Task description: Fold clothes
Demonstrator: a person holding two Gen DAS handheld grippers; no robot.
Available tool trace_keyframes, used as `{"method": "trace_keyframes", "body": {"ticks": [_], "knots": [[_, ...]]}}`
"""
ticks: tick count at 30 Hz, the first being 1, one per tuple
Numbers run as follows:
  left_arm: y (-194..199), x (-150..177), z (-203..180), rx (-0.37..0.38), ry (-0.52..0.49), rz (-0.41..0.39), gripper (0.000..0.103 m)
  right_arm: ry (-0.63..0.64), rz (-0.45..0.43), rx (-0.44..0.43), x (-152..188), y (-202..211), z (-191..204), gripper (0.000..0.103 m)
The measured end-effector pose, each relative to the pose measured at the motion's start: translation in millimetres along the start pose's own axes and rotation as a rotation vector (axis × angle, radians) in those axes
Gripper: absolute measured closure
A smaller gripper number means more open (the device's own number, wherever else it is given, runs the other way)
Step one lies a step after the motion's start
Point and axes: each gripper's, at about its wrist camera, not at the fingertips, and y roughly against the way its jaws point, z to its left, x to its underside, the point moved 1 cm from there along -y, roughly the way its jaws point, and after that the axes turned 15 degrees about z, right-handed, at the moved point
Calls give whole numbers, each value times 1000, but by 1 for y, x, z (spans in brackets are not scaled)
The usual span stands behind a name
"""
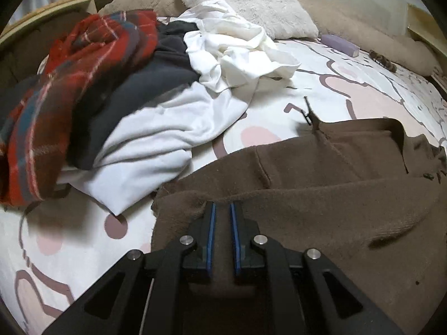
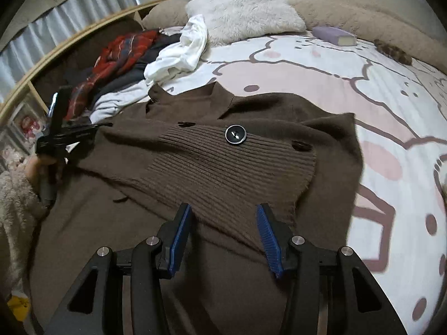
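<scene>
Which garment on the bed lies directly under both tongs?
The brown knitted cardigan with the large dark button, spread flat in front; the red plaid, navy and white clothes are heaped behind it.

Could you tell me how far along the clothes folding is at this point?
Early. No folded garment shows. In hand: the brown cardigan lies spread on the bed, part turned over its front; the left gripper has closed on its edge, and the right gripper is open above it. Left: the plaid, dark and white clothes, still heaped.
</scene>
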Motion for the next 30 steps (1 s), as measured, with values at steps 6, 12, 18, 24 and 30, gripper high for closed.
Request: {"method": "trace_keyframes", "body": {"ticks": [6,12,18,24,30], "knots": [[42,49,-7,21,-165,-6,91,-11,-18,-38,40,43,0,54],[42,115,-1,-109,-287,65,67,20,62,-30,103,47,10,54],[62,124,36,-70,-108,67,61,18,48,86,145,44,17,54],[93,179,42,71,-34,137,61,32,53,79,176,57,34,54],[117,259,27,179,-9,215,61,24,23,88,225,63,33,54]]}}
